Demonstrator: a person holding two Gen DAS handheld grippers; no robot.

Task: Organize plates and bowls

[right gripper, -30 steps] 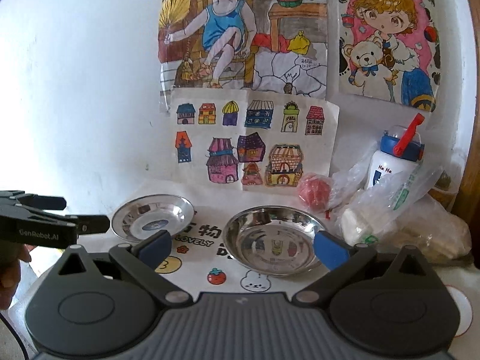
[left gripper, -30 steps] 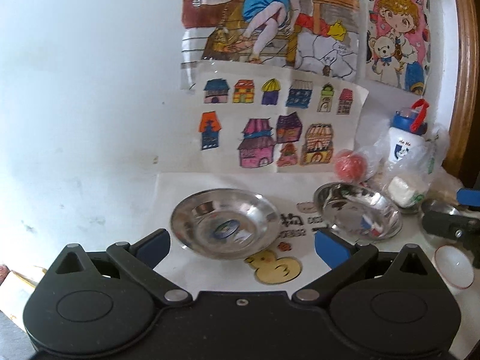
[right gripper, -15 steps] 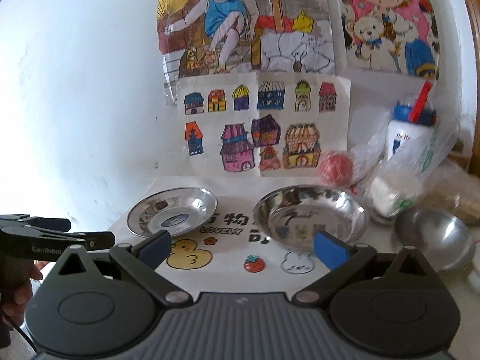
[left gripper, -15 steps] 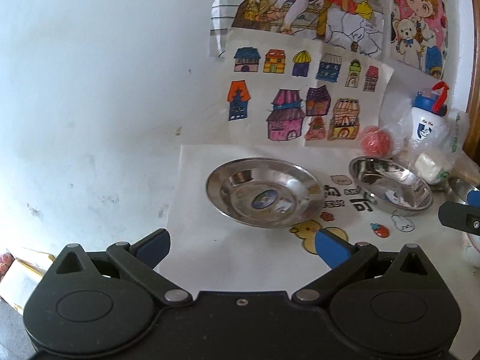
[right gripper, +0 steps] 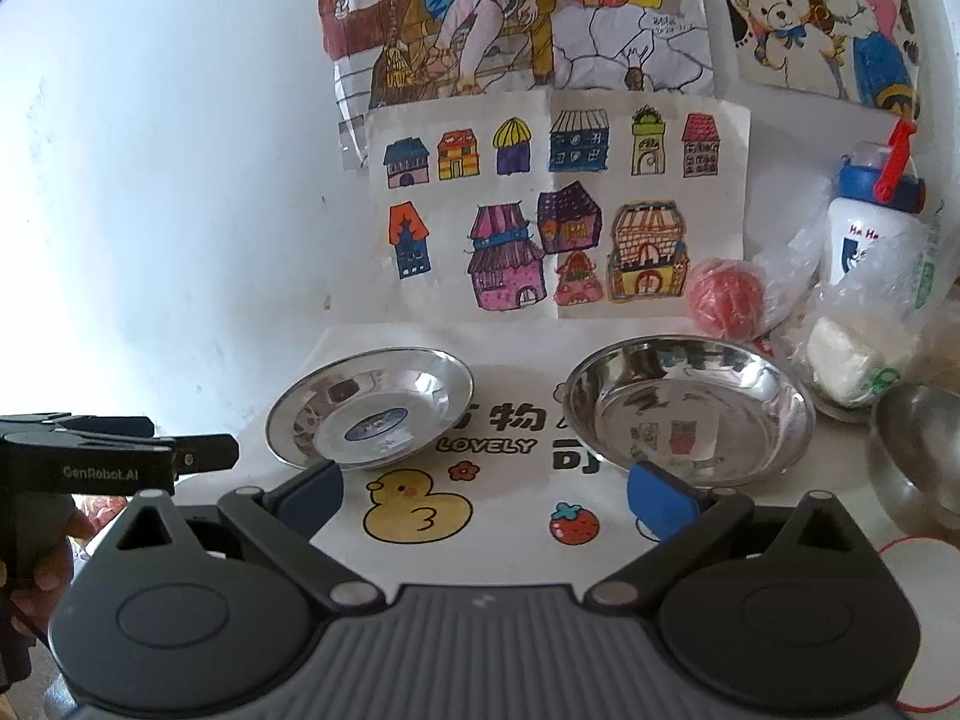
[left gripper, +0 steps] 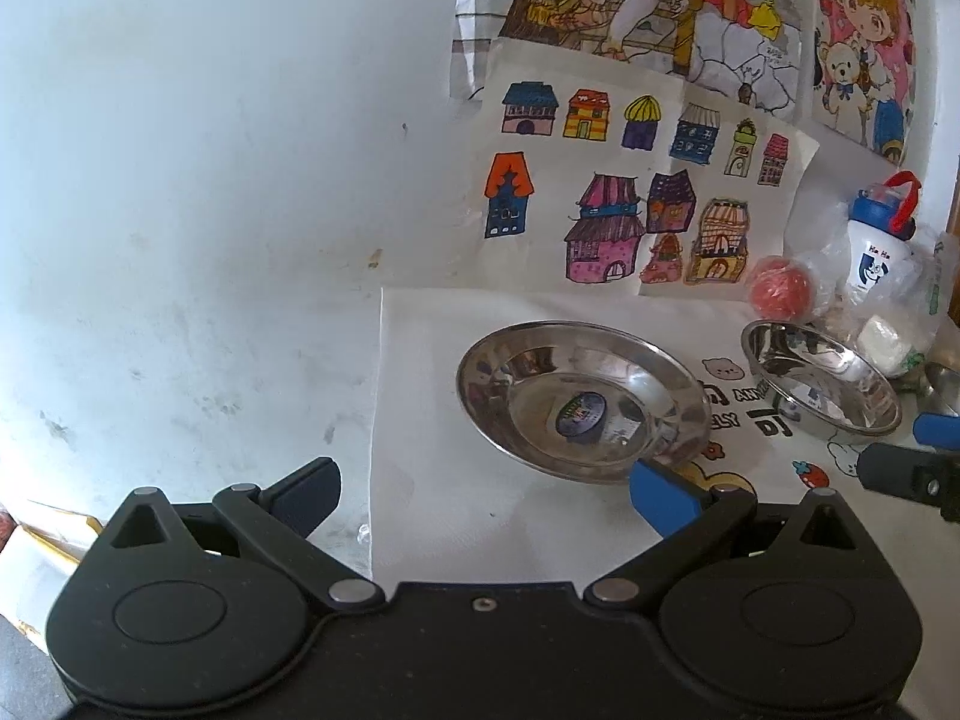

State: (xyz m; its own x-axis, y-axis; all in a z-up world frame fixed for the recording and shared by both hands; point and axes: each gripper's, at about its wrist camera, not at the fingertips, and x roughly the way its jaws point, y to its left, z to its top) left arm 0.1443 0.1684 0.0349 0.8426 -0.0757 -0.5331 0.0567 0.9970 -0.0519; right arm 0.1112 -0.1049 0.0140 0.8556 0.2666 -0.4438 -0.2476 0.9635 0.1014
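A white wall hung with coloured drawings backs the desk point(left gripper: 456, 516), whose white cover carries cartoon prints. In the left wrist view the left hand-held gripper point(left gripper: 483, 489) hangs over the desk's left edge, its blue fingers spread wide with nothing between them; the right pad sits just at the near rim of the flanged steel plate point(left gripper: 582, 399), though I cannot tell whether it touches. Further right lies the second steel plate point(left gripper: 822, 384), and past it a red ball point(left gripper: 780, 291) and a blue-capped bottle point(left gripper: 876, 246) by the back edge. The tip of the right hand-held gripper pokes in at the right border. This view alone shows the bare wall left of the desk. In the right wrist view the right hand-held gripper point(right gripper: 485, 492) is likewise spread and empty, above a duck print point(right gripper: 414, 510); the plates lie apart, one point(right gripper: 369, 414) left, one point(right gripper: 690, 411) right. Only here do a steel bowl point(right gripper: 924, 450) at the right edge and a hand point(right gripper: 42, 564) gripping the left tool's handle appear. Compared with half a second ago, the left view has swung further left and closer to its plate, and the right view has come nearer the desk.
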